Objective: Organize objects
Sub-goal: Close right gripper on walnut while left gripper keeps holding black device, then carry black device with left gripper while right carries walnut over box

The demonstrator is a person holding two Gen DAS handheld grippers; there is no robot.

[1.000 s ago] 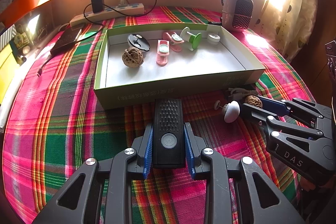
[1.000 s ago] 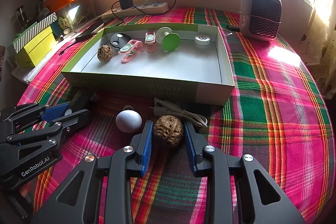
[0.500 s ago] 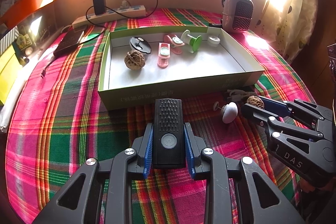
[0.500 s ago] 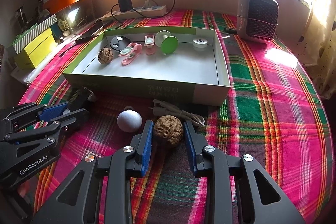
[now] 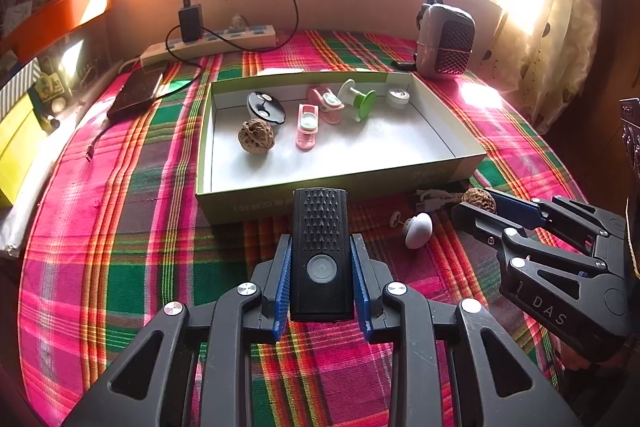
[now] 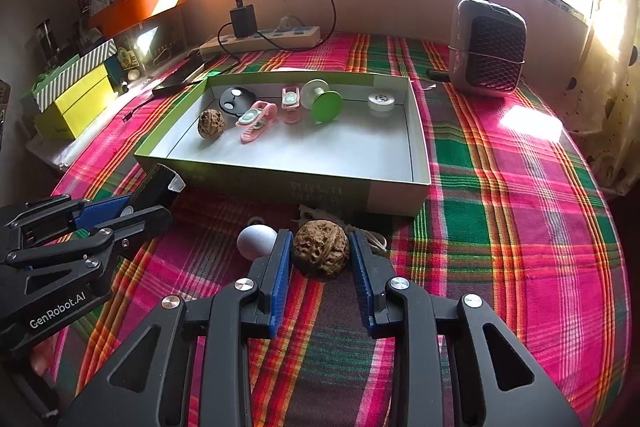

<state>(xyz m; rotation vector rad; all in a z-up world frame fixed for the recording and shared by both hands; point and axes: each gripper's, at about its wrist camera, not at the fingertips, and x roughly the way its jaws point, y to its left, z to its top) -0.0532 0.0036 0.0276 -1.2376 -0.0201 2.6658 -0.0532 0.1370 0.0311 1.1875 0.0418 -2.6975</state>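
Note:
My left gripper is shut on a black rectangular device with a round button, just in front of the green-walled box. To its right, my right gripper is shut on a brown walnut, its blue pads against both sides. A white egg-shaped knob and a white cable lie on the cloth beside it. In the right wrist view the left gripper reaches in from the left. The box holds another walnut, two pink clips, a black disc, a green-and-white spool and a white roll.
A plaid cloth covers the table. Behind the box sit a power strip with a charger, a dark phone and a small heater. Yellow boxes stand at the far left, a curtain at the right.
Both grippers keep their grips. The box looks slightly farther off in both views; the objects on the cloth lie as before.

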